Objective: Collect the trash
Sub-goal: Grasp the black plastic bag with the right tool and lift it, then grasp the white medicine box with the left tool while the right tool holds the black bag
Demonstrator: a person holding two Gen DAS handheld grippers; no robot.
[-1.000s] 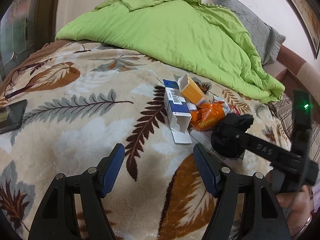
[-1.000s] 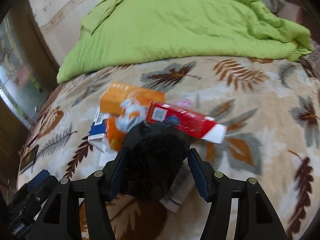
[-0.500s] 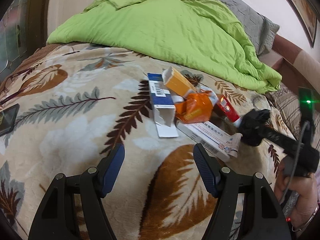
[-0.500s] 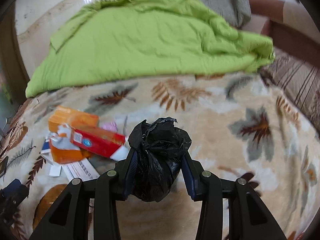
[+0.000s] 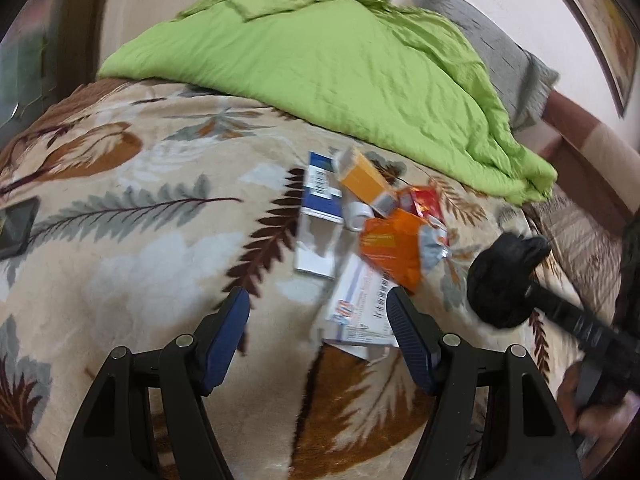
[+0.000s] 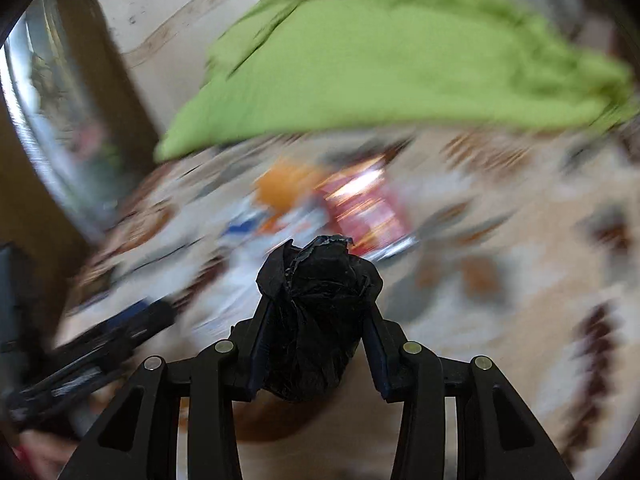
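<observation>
Behind the right hand-held gripper (image 6: 316, 344), clamped on a black bag (image 6: 316, 320), blurred packaging (image 6: 320, 204), seemingly cartons.

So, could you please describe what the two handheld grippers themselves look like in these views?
Both match: the left gripper and right gripper have matte black, angular plastic linkage arms with cut-out windows and round silver pivot pins. Their fingers carry dark blue ribbed pads. Seen from the left camera, the right gripper's long black body bears faint white lettering, too blurred to read. No cables or sleeves are clearly visible.
</observation>
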